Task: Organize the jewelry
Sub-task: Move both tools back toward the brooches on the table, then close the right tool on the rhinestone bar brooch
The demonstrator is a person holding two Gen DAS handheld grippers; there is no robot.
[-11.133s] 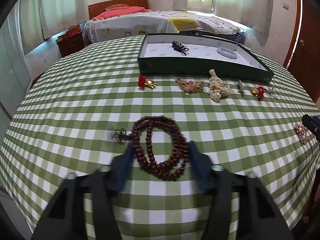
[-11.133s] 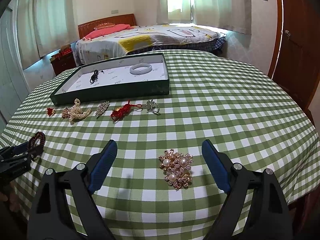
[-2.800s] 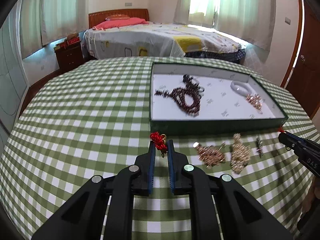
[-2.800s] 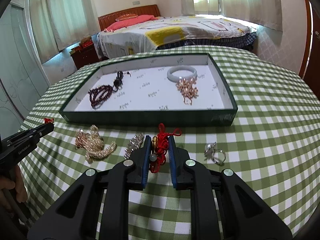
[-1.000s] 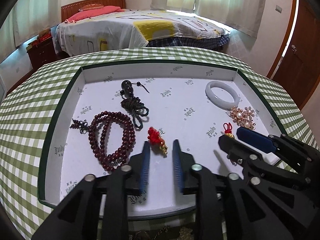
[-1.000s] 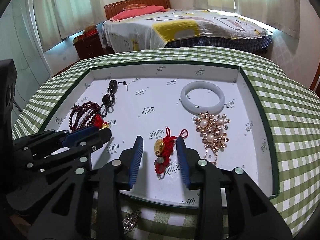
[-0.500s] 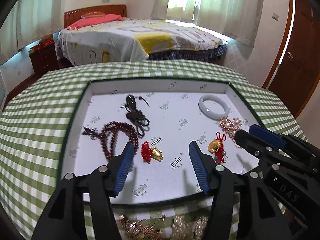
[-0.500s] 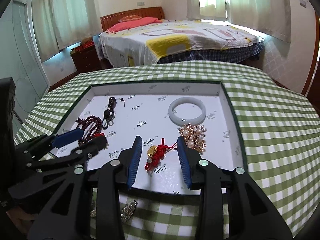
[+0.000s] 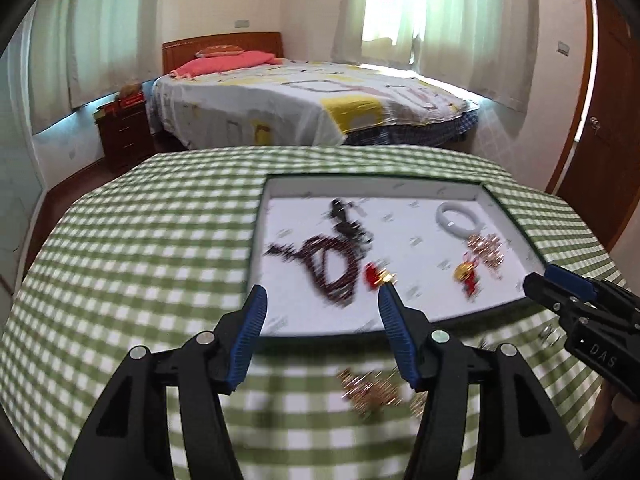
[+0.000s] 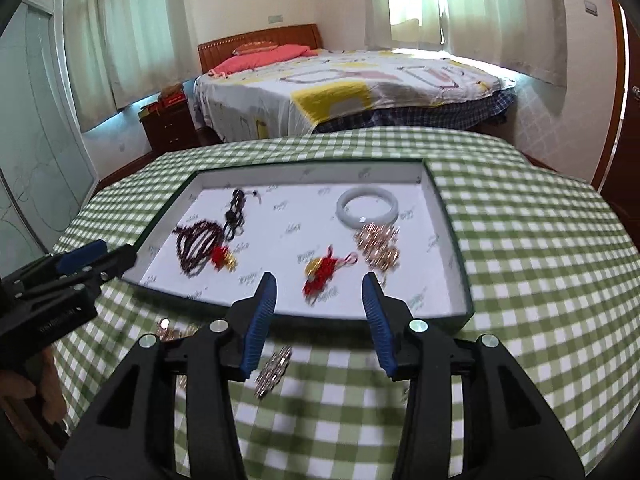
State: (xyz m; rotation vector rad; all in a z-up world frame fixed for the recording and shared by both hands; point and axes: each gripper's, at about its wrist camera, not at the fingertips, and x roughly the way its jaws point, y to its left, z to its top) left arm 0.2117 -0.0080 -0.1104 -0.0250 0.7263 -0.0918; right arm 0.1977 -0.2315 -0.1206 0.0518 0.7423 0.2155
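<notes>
Withdrawal after deposit: both grippers empty, both red charms resting in the tray.

Left wrist: left gripper (image 9: 320, 304) stands wide, nothing between its blades; small red-and-gold knot charm (image 9: 377, 275) lies in the shallow green-walled white tray (image 9: 256, 240). Retreat clear of the near wall.
Right wrist: right gripper (image 10: 319, 293) has just been opening (nothing gripped); red tasselled gold-bead charm (image 10: 322, 267) lies beyond it. Next, target the pieces on the green checked tablecloth (image 10: 520, 264).

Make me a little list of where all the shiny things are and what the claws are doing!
box: green-walled white-lined tray
in box: dark red bead string, white bangle, gold pearl brooch, two red tassel charms, black cord piece
on the checked cloth: silver brooch, gold brooch
left claw: open, empty
right claw: open, empty, jaws just opened
</notes>
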